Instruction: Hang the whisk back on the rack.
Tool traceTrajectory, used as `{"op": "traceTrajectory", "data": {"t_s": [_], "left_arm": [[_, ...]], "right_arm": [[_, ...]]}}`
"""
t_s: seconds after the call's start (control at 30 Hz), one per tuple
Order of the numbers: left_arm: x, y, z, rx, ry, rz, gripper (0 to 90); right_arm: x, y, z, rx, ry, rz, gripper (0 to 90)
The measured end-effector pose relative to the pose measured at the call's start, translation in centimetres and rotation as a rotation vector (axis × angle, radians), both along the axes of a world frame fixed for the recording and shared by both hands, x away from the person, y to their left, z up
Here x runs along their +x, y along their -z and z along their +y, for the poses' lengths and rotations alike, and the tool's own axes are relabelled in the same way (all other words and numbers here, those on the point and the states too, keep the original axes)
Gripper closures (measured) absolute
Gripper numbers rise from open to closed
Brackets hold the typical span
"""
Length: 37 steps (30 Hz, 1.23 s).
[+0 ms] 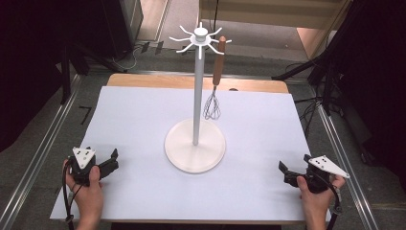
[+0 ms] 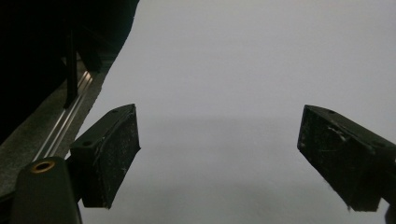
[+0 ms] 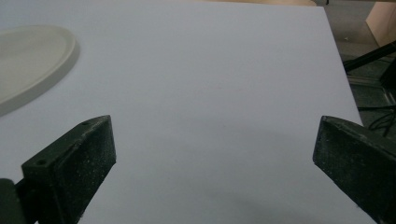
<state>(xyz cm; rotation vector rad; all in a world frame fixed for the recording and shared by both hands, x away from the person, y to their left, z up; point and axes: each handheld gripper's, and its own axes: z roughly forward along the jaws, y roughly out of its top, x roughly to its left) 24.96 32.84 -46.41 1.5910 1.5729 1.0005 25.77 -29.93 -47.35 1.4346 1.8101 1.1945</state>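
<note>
Both grippers idle at near table edge, reach not begun. Left gripper [image 1: 106,164] jaws wide apart, empty; right gripper [image 1: 287,173] same. Whisk [image 1: 213,91] hangs from rack [image 1: 196,96] hook, well ahead, between them. Next move likely: raise one gripper toward wooden handle.
</note>
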Motion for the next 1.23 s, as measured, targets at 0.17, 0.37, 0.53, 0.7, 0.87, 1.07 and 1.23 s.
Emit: {"op": "traceTrajectory", "data": {"t_s": [0.17, 0.37, 0.53, 0.7, 0.87, 1.07, 1.23], "left_arm": [[0.0, 0.0, 0.0, 0.0, 0.0, 0.0, 13.7], [0.0, 0.0, 0.0, -0.001, -0.002, 0.001, 13.6], [0.0, 0.0, 0.1, -0.009, -0.002, -0.002, 13.6], [0.0, 0.0, 0.1, -0.01, -0.002, -0.004, 13.6], [0.0, 0.0, 0.0, -0.004, -0.003, 0.002, 13.6], [0.0, 0.0, 0.0, 0.005, -0.001, 0.003, 13.6], [0.1, 0.0, 0.0, 0.005, 0.0, 0.005, 13.6]], "right_arm": [[-0.5, 0.2, -1.1, 0.001, 0.018, 0.001, 0.0], [-0.9, 0.8, -2.0, 0.077, 0.042, -0.005, 0.0], [-0.7, 1.2, -1.2, 0.028, 0.035, 0.006, 0.0], [-0.8, 1.4, -1.1, 0.018, 0.042, 0.002, 0.0], [-0.7, 1.4, -1.0, 0.016, 0.045, 0.003, 0.2], [-0.7, 1.4, -1.0, 0.01, 0.046, 0.003, 1.1], [-0.7, 1.4, -0.9, 0.002, 0.047, 0.001, 2.6]]}}
